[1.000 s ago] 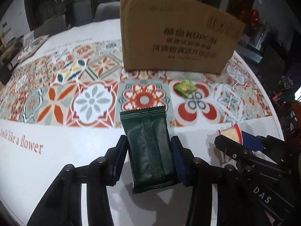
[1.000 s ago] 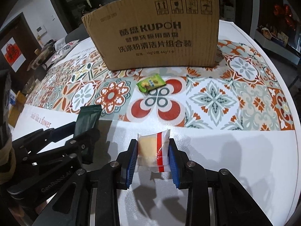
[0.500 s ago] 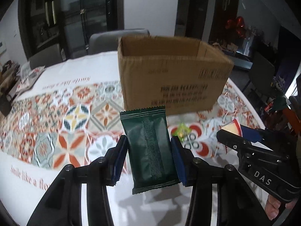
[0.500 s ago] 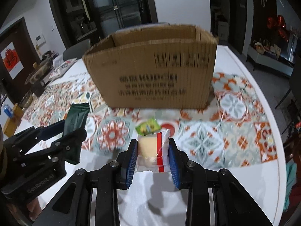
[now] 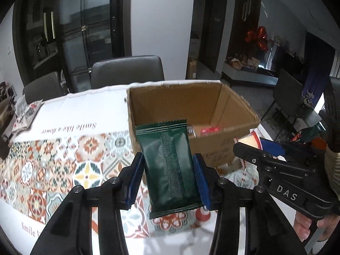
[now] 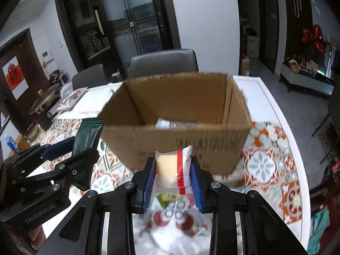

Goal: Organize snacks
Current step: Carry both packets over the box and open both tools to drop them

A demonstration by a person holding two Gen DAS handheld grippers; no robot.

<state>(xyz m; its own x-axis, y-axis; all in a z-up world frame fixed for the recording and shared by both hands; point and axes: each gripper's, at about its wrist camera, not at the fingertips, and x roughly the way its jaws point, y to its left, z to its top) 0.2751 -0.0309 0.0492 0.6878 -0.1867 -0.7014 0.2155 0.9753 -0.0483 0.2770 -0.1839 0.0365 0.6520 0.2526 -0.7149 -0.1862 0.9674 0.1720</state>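
Carrying two snacks at once, I have my left gripper clenched on the dark green packet, its blue pads pressing the long sides, and my right gripper clenched on the small clear packet with a red stripe. Both hang in the air on the near side of the open cardboard box, which stands on the patterned tablecloth; I can see over its near wall to a few wrappers lying on its floor. A little green candy lies on the cloth below my right tongs, not yet collected. To do this step well, I judge that each packet should clear the near rim before I let go, so the top of the green one does not catch the cardboard edge. The two tongs ride close beside each other, so I would keep them apart over the opening, bring each above bare floor, and only then release, low enough that neither snack bounces out.
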